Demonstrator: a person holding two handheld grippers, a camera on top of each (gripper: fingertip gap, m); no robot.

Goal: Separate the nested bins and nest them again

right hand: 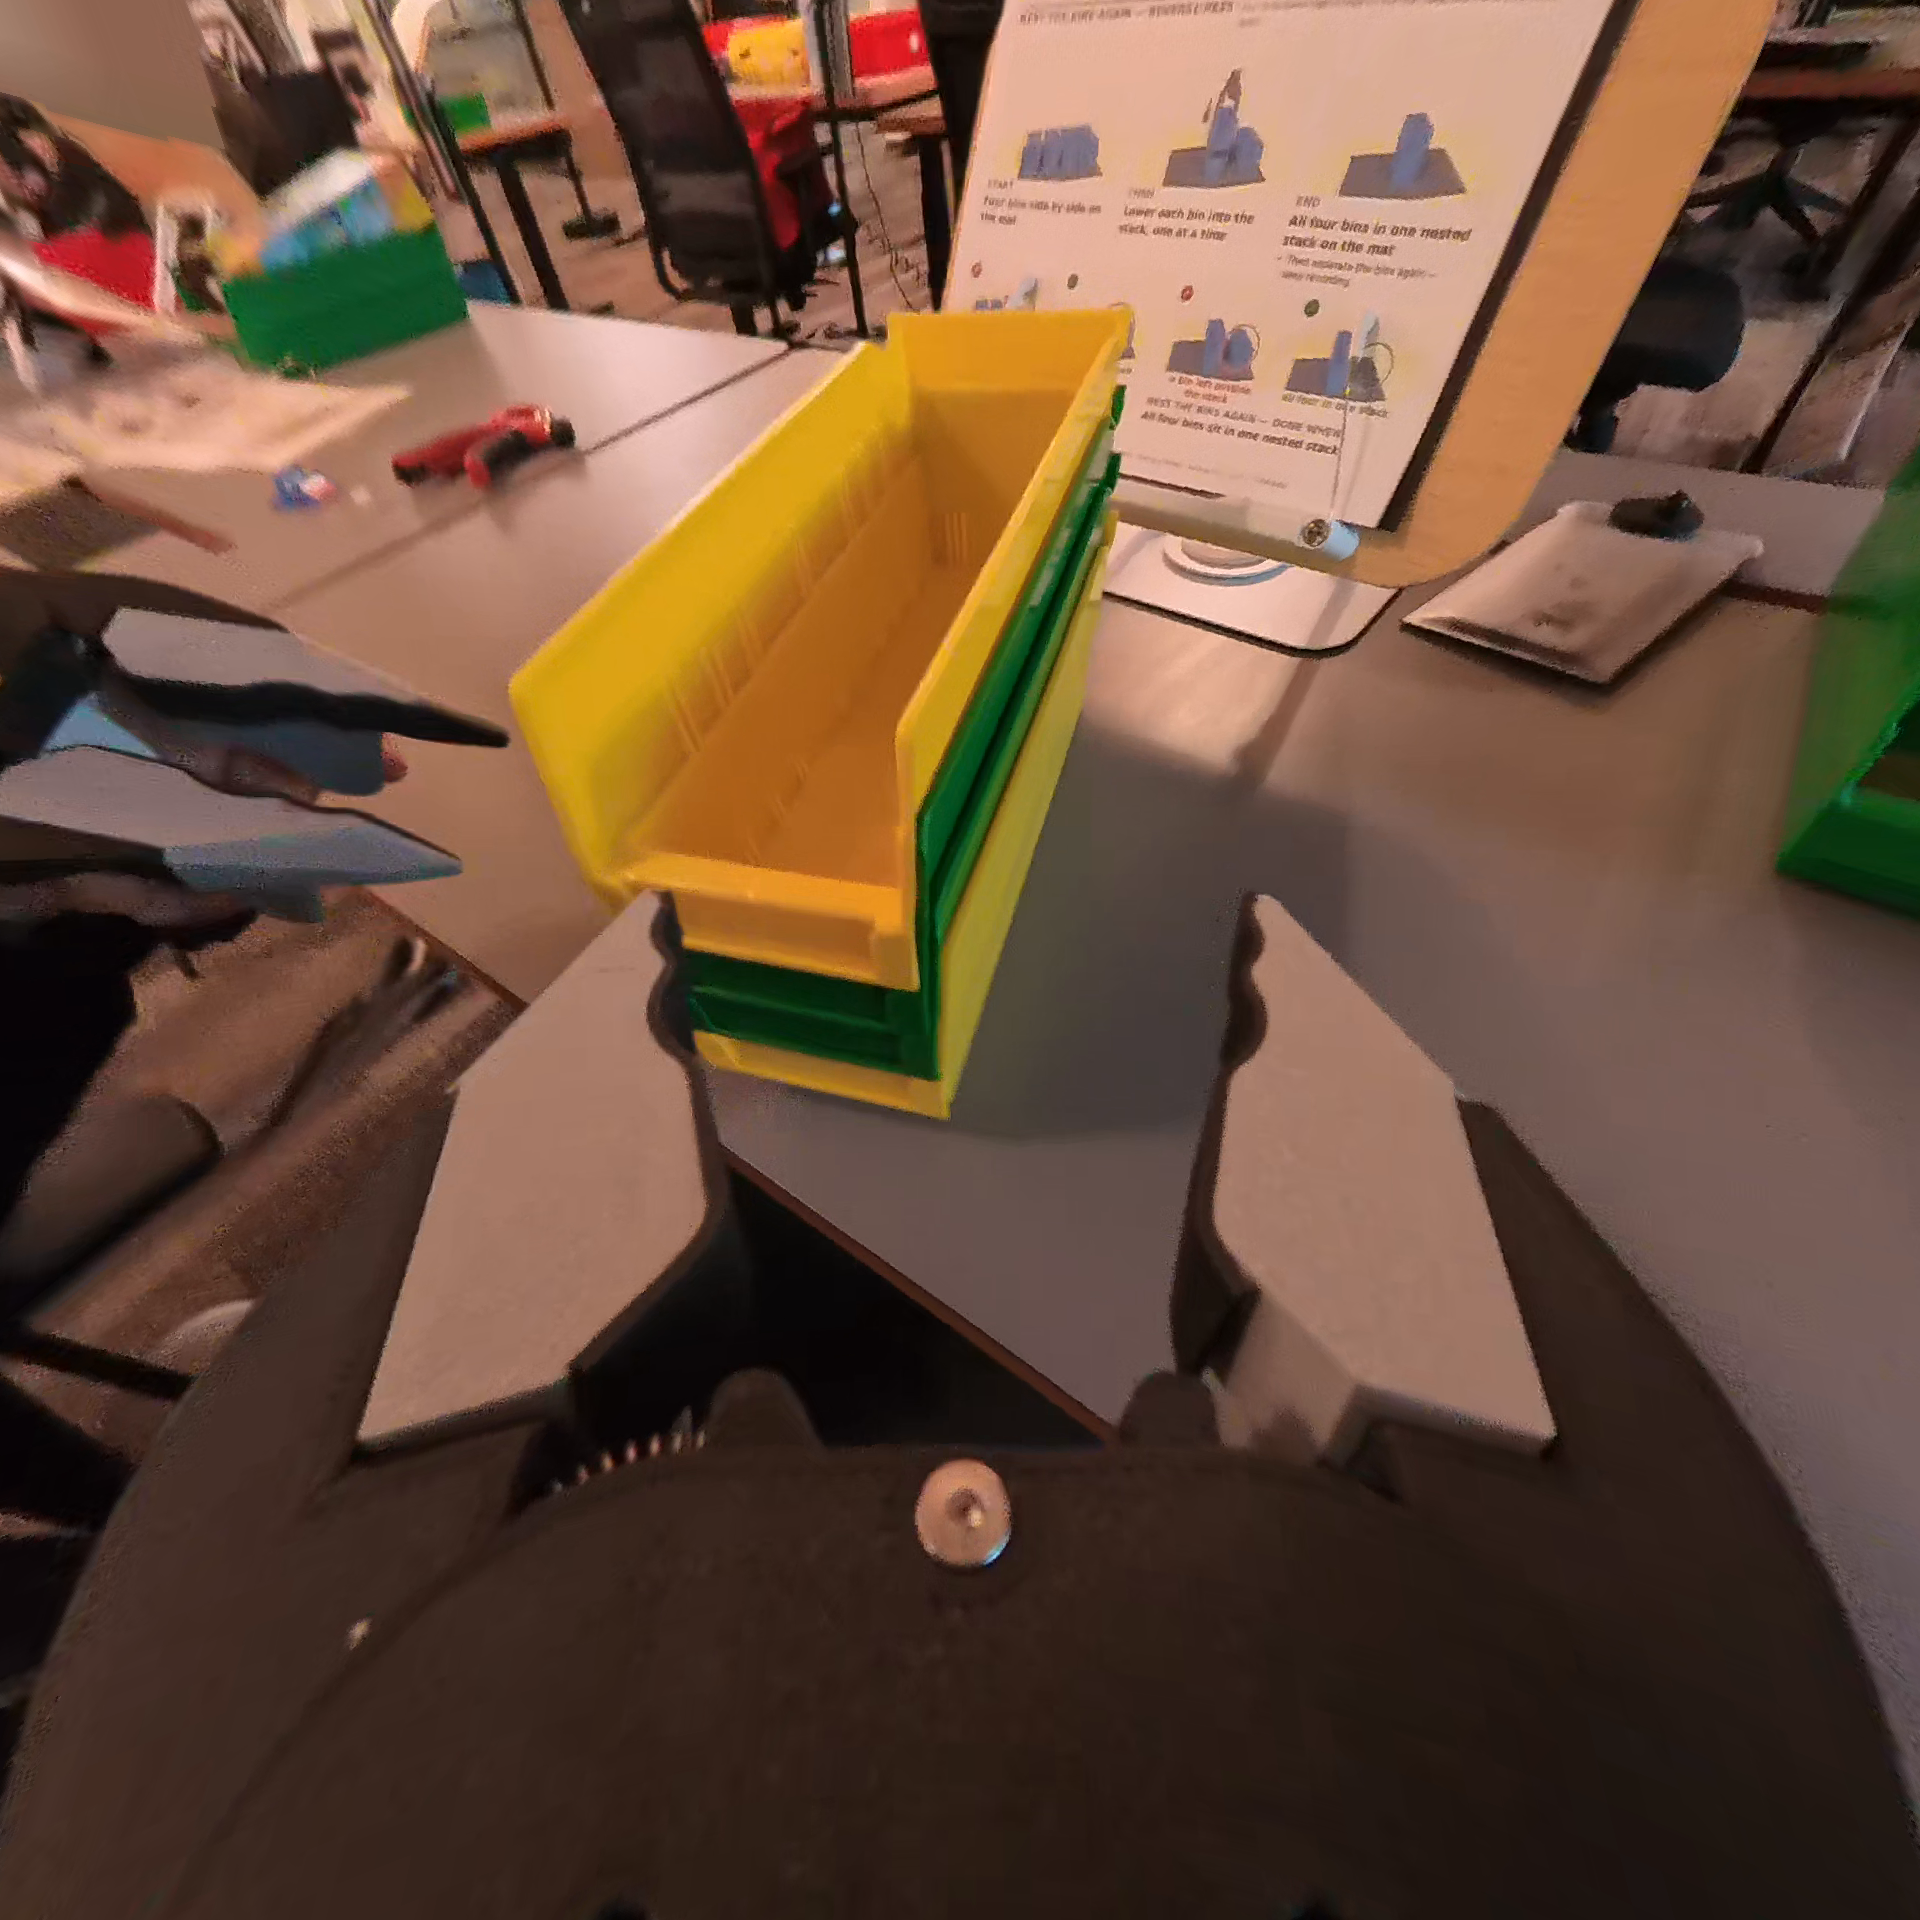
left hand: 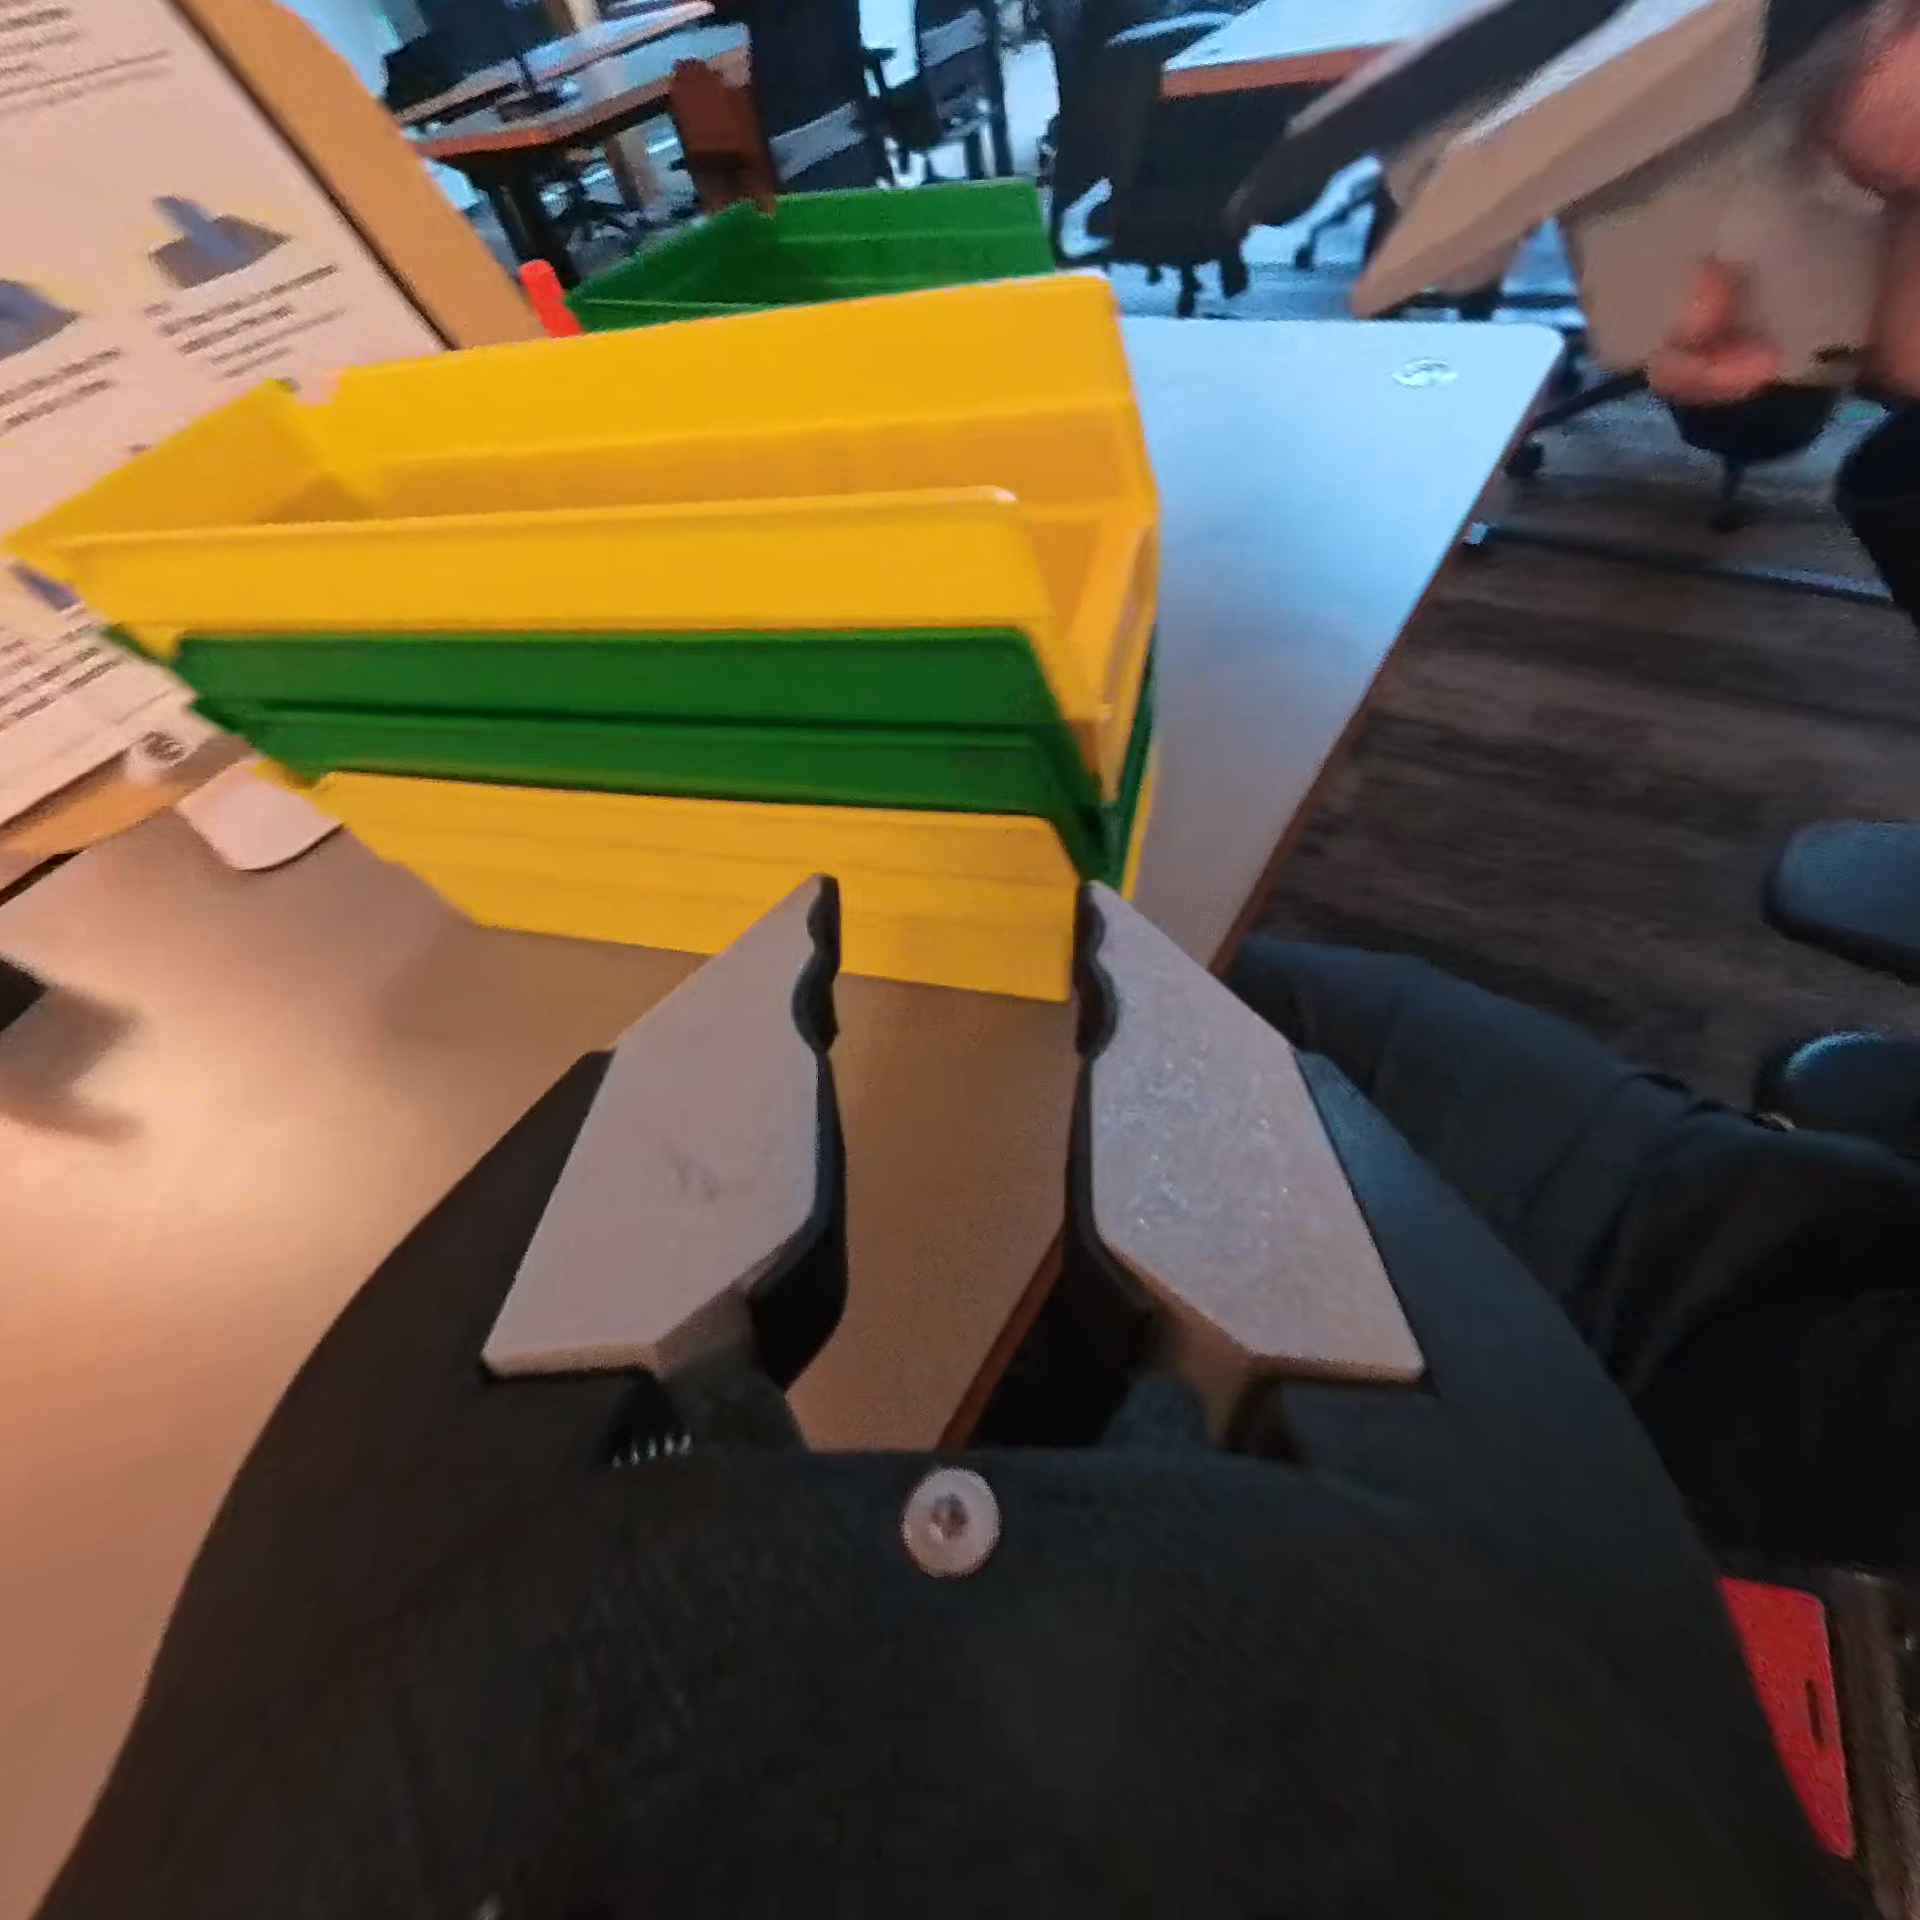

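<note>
Four nested bins (right hand: 821, 748) stand on the table (right hand: 1403, 935) near its edge, just ahead of my right tongs (right hand: 956, 987); my left tongs (left hand: 956, 935) face their long side; behind them stands a board (right hand: 1299, 260); another bin (left hand: 831, 249) lies beyond.

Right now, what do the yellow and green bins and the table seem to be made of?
Top yellow bin and green bins: probably moulded plastic, with uniform colour, thin walls, ribbed inside and a slight sheen. Table: grey, smooth and matte, likely laminate over board; a darker brown edge shows.
</note>
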